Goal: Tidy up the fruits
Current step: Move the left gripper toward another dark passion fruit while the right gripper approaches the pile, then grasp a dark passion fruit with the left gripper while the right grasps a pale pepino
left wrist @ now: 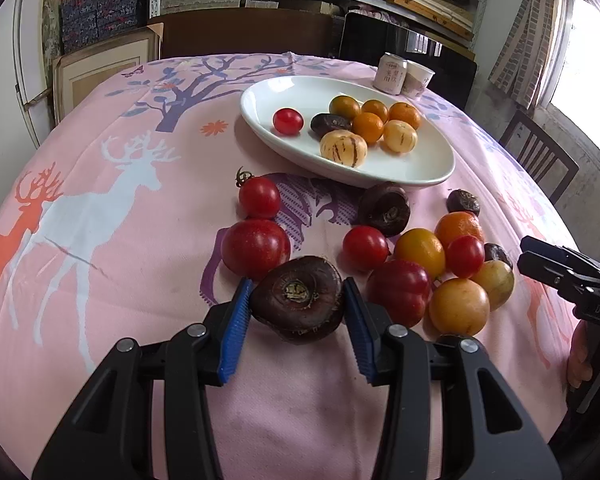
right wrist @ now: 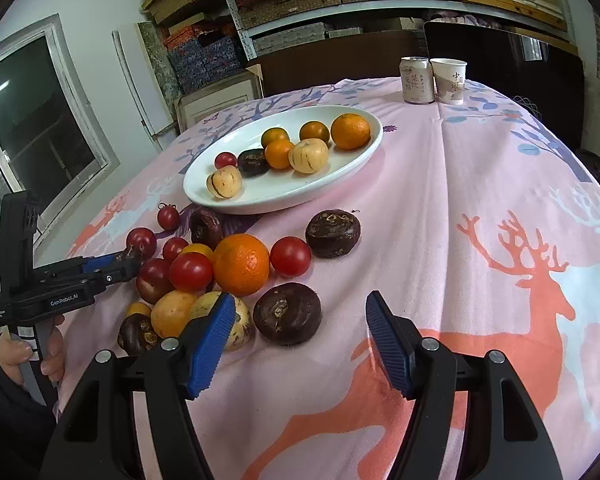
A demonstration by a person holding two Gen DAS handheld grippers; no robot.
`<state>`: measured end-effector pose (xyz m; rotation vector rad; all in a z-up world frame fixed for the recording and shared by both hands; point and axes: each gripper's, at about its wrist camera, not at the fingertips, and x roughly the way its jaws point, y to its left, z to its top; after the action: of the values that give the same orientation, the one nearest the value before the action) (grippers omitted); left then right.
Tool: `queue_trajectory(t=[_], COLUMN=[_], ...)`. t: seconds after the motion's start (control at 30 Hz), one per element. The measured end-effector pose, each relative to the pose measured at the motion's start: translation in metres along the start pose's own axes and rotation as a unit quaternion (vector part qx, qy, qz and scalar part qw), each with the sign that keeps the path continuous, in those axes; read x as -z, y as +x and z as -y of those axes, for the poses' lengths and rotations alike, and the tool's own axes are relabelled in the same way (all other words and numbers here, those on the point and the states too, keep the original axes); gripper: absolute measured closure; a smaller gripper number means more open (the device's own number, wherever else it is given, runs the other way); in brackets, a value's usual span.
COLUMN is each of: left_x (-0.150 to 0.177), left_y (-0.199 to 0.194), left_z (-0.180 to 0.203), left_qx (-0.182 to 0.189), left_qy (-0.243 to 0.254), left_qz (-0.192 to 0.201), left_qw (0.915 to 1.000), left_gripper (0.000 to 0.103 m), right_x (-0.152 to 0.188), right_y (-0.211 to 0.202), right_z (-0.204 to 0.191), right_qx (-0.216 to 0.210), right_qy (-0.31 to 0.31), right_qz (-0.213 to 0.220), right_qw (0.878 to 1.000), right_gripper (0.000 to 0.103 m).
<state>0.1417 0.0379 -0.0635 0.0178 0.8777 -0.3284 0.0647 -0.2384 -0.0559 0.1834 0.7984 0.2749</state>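
My left gripper [left wrist: 298,304] is shut on a dark brown water chestnut [left wrist: 298,298], held just above the pink tablecloth. In the right wrist view the left gripper [right wrist: 130,260] shows at the left, over the fruit pile. My right gripper [right wrist: 300,320] is open and empty, just above the cloth, with another dark chestnut [right wrist: 287,313] lying between and just beyond its fingers. A white oval plate [left wrist: 416,168] [right wrist: 284,196] holds oranges, two striped pale melons, a cherry tomato and a chestnut. Loose tomatoes [left wrist: 256,248], oranges [right wrist: 241,264] and chestnuts lie in front of it.
A drink can [right wrist: 417,80] and a paper cup [right wrist: 449,80] stand at the table's far edge. Shelves with boxes fill the back wall. A wooden chair [left wrist: 540,156] stands at the right side of the table. The right gripper [left wrist: 560,272] shows at the left wrist view's right edge.
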Motion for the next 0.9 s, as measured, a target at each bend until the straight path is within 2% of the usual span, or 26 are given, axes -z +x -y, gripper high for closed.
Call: queue_trajectory(t=[0.4,0.67,0.73,0.83,0.9], left_x=[0.000,0.001,0.001,0.001,0.001], left_y=[0.000,0.001,0.001,0.001,0.001], left_z=[-0.001,-0.001,0.000,0.000,0.000], left_qx=[0.002,0.003,0.004,0.004,0.004], left_qy=[-0.002,-0.001,-0.001,-0.002,-0.002], left_qz=[0.001,0.000,0.000,-0.001,0.000], left_qw=[1.0000,1.0000,1.0000,1.0000,1.0000], left_gripper=[0.058,0.058,0.058,0.058,0.058], right_x=[0.006,0.015,0.015,0.015,0.015], right_y=[0.000,-0.002,0.000,0.007,0.013], right_z=[-0.020,-0.047,-0.051,-0.061,-0.068], right_qx=[-0.001,-0.002,-0.003,-0.012,-0.008], right_qy=[-0.041,-0.110,-0.118,-0.129,-0.140], right_qz=[-0.005,-0.003,-0.009,-0.026,-0.038], right_qw=[0.999,0.994,0.993,0.991,0.989], right_gripper=[0.035,0.035,0.039,0.056,0.058])
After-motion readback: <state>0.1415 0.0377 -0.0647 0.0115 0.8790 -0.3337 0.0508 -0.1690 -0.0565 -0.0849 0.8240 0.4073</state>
